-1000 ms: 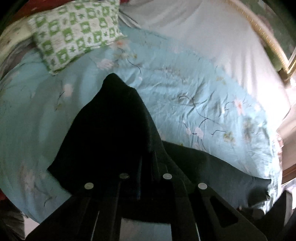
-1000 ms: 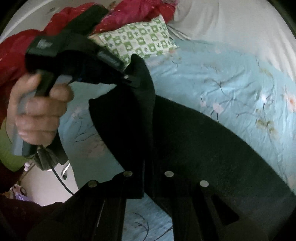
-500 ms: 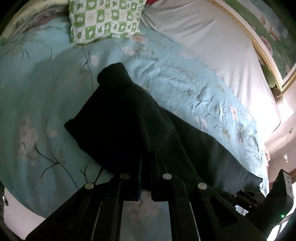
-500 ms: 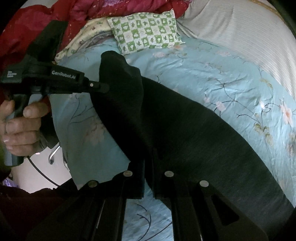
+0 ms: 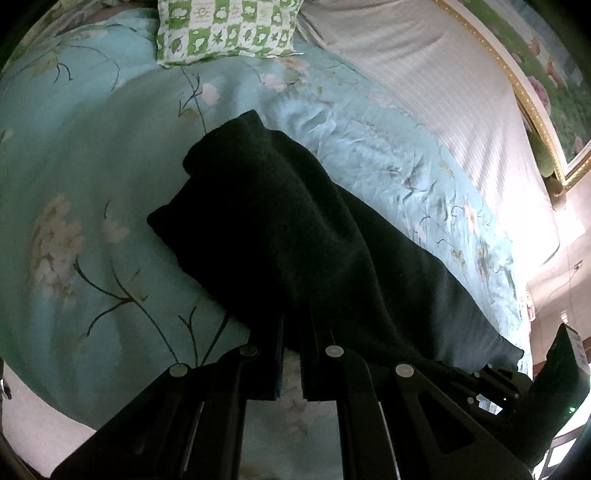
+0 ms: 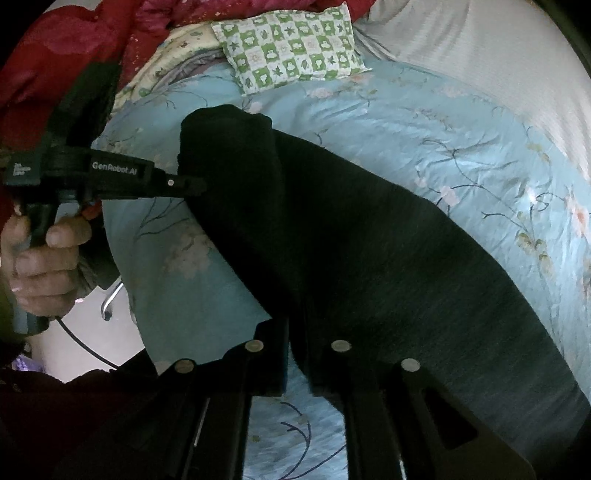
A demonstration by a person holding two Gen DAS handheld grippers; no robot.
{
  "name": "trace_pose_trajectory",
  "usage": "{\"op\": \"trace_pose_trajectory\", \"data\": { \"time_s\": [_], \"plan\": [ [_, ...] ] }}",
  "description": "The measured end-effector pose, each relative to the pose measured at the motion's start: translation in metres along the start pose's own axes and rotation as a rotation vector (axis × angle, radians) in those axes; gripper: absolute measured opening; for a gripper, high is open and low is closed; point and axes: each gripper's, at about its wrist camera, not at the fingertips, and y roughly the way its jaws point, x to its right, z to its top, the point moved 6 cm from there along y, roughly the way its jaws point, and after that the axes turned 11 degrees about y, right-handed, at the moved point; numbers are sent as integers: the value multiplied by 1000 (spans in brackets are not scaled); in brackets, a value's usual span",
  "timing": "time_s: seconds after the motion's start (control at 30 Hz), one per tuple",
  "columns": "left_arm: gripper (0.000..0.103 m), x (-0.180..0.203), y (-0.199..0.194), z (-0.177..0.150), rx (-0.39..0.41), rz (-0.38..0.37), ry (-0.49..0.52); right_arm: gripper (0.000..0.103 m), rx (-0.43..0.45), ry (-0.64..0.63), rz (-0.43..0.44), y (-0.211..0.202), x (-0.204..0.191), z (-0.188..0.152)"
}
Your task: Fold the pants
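Note:
Dark pants [image 5: 303, 236] lie stretched over a light blue floral bedspread [image 5: 81, 177]. My left gripper [image 5: 292, 332] is shut on one near edge of the pants. My right gripper [image 6: 295, 332] is shut on another near edge of the same pants [image 6: 369, 236]. In the right wrist view the left gripper [image 6: 192, 183] shows from the side at the left, pinching the cloth, with the hand on its handle. In the left wrist view the right gripper [image 5: 491, 373] shows at the lower right by the pants' end. The far end of the pants bunches into a fold.
A green-and-white checked pillow [image 5: 225, 29] lies at the head of the bed, also in the right wrist view [image 6: 291, 44]. A white striped sheet [image 5: 443, 81] covers the far side. A red quilt [image 6: 66, 48] is piled at the left. A gold picture frame [image 5: 532, 99] hangs beyond.
Both grippers have come down toward the bed with the pants. The lifted cloth has dropped and now lies flatter and longer on the bedspread. The left gripper has moved lower in the right wrist view.

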Motion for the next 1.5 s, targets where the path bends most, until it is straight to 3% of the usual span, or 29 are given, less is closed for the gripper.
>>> {"op": "trace_pose_trajectory", "data": {
  "time_s": [0.27,0.37,0.43,0.53,0.7,0.83,0.93,1.2,1.27,1.33,1.37,1.47,1.5],
  "plan": [
    [12,-12,-12,-6,-19,34,-26,24,-6,55,78,-8,2,2],
    [23,-22,-17,-4,-27,42,-58,32,11,98,143,-16,4,5],
    [54,-29,-18,-1,-41,61,-75,37,24,125,163,-20,7,9],
    [72,-41,-21,7,-42,81,-122,40,44,160,184,-24,13,18],
    [75,-52,-11,24,-89,127,-150,45,81,253,191,-27,37,42],
    [76,-60,2,30,-128,114,-210,47,100,362,202,-21,70,68],
    [76,-64,12,33,-160,107,-234,49,66,431,213,-3,93,86],
    [71,-68,23,38,-138,110,-248,49,-120,378,134,63,116,102],
    [65,-67,25,38,-130,128,-218,49,-181,327,139,75,108,95],
    [55,-66,28,39,-116,146,-183,48,-165,262,107,75,103,92],
    [51,-64,28,41,-105,151,-161,40,-164,255,106,75,102,92],
    [24,-56,22,45,-77,130,-95,16,-149,250,115,68,99,91],
    [20,-52,17,49,-58,120,-70,15,-134,244,118,62,98,91]
  ]
}}
